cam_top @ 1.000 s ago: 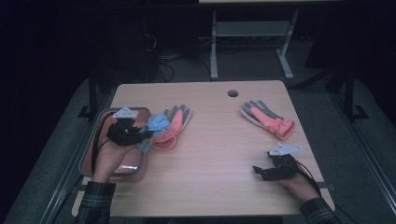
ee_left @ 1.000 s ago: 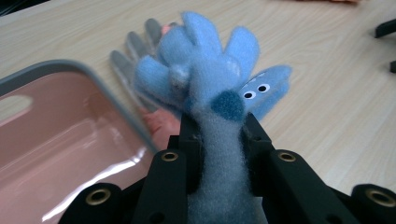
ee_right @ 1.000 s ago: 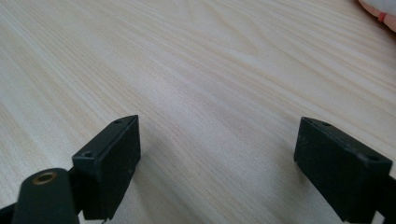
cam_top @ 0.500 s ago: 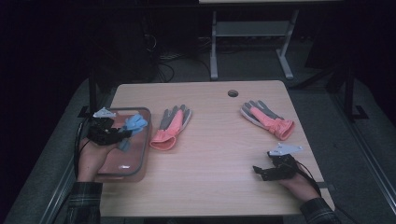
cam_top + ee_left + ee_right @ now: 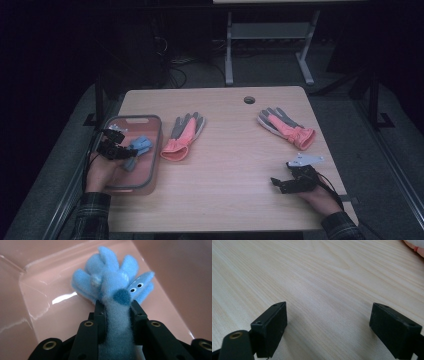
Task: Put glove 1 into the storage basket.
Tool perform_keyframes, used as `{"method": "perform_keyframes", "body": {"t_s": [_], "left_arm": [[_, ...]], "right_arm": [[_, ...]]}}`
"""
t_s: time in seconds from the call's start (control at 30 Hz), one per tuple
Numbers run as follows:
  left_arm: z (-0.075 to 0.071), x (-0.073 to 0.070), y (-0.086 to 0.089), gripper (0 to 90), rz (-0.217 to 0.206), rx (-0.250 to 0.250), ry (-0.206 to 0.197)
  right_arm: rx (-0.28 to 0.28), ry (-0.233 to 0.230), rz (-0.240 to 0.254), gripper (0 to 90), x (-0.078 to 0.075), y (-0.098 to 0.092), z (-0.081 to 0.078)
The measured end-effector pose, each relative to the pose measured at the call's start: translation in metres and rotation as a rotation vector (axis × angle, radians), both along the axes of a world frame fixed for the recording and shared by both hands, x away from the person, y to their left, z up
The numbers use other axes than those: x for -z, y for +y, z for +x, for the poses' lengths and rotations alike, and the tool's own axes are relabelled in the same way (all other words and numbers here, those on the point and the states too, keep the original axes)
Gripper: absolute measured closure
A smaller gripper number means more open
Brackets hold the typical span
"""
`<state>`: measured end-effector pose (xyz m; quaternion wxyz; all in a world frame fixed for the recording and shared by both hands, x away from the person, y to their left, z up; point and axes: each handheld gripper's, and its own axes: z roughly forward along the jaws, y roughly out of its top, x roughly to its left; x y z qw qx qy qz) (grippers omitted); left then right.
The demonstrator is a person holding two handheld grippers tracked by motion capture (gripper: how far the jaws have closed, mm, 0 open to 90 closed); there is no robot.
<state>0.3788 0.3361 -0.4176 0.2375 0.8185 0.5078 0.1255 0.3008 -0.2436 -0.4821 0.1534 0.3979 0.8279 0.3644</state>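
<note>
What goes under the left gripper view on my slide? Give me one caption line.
Left gripper holds a fuzzy blue glove between its jaws, low over the pink tray.

The fuzzy light-blue fleece glove (image 5: 112, 290) carried a darker blue round patch and a pair of small white eyes with black pupils (set on a side flap). The clear plastic tray (image 5: 150, 172) under it was pale pink with a grey rim. Each of the two knitted work gloves, one (image 5: 182, 137) near the tray and one (image 5: 287, 128) farther off, was grey with a salmon-pink palm and cuff. The light wooden table (image 5: 230, 175) showed a fine streaked grain. Both sleeves (image 5: 92, 220) were dark plaid.
</note>
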Motion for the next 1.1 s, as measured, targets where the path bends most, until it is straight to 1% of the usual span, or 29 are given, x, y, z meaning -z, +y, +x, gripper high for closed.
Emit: {"method": "perform_keyframes", "body": {"t_s": [0.03,0.07,0.13,0.17,0.2,0.23,0.27,0.3,0.33,0.37,0.4,0.43,0.47,0.5,0.53,0.57,0.6,0.63,0.67,0.7,0.77,0.87,1.03,1.07,1.1], "left_arm": [[0.000,0.000,0.000,71.8,0.000,0.000,0.000],[0.001,0.002,0.000,71.4,-0.001,-0.001,0.011],[0.002,0.004,0.000,70.8,0.003,-0.001,0.019],[0.002,0.005,0.000,69.5,0.010,-0.003,0.023],[0.003,0.007,0.000,66.2,0.019,-0.001,0.028],[0.003,0.008,0.000,60.4,0.024,-0.012,0.034],[0.003,0.009,0.000,53.0,0.025,-0.016,0.037],[0.004,0.009,0.000,47.6,0.025,-0.018,0.037],[0.003,0.008,0.001,42.1,0.023,-0.018,0.023],[0.002,0.006,0.001,30.1,0.019,-0.022,0.021],[0.002,0.004,0.001,30.1,0.025,-0.022,0.008],[0.001,-0.001,0.000,26.1,0.019,-0.029,-0.011],[0.000,-0.004,-0.001,23.2,0.011,-0.031,-0.021],[-0.002,-0.008,-0.002,23.2,0.007,-0.033,-0.038],[-0.004,-0.017,-0.006,21.4,-0.007,-0.027,-0.070],[-0.004,-0.017,-0.006,21.4,-0.007,-0.027,-0.070],[-0.006,-0.022,-0.010,21.4,-0.019,-0.011,-0.088],[-0.007,-0.025,-0.012,21.4,-0.027,-0.002,-0.094],[-0.008,-0.028,-0.017,21.4,-0.045,0.016,-0.105],[-0.008,-0.031,-0.021,22.0,-0.060,0.023,-0.112],[-0.009,-0.035,-0.030,23.1,-0.078,0.047,-0.129],[-0.009,-0.038,-0.042,24.6,-0.097,0.071,-0.142],[-0.006,-0.042,-0.056,25.1,-0.108,0.088,-0.159],[-0.006,-0.043,-0.059,26.3,-0.110,0.091,-0.163],[-0.006,-0.044,-0.062,26.3,-0.119,0.091,-0.166]], "right_arm": [[0.000,0.000,0.000,14.4,0.000,0.000,0.000],[0.000,0.000,0.000,14.4,0.000,0.000,0.000],[0.000,0.000,0.000,14.4,0.000,0.000,0.000],[0.000,0.000,0.000,14.4,0.000,0.000,0.000],[0.000,0.000,0.000,14.4,0.000,0.000,0.000],[0.000,0.000,0.000,14.4,0.000,0.000,0.000],[0.001,0.001,0.001,14.4,0.000,0.000,0.000],[0.000,0.000,0.000,14.4,0.000,0.000,0.000],[0.000,0.000,0.000,14.4,0.000,0.000,0.000],[0.000,0.001,0.000,14.4,0.000,0.000,0.000],[0.000,0.001,0.000,14.4,0.000,0.000,0.000],[0.000,0.000,0.001,14.4,0.000,0.000,0.000],[0.001,0.001,0.001,14.4,0.000,0.000,0.000],[0.001,0.001,0.001,14.4,0.000,0.000,0.000],[0.000,0.000,0.000,14.4,0.000,0.000,0.000],[0.000,0.000,0.000,14.4,0.000,0.000,0.000],[0.000,0.001,0.000,14.4,0.000,0.000,0.000],[0.000,0.000,0.000,14.4,0.000,0.000,0.000],[0.000,0.001,0.001,14.4,0.000,0.000,0.000],[0.000,0.001,0.000,14.4,0.000,0.000,0.000],[0.000,0.000,0.000,14.4,0.000,0.000,0.000],[0.000,0.001,0.000,14.4,0.000,0.000,0.000],[0.000,0.001,0.000,14.4,0.000,0.000,0.000],[0.000,0.001,0.000,14.4,0.000,0.000,0.000],[0.000,0.001,0.000,14.4,0.000,0.000,0.000]]}}
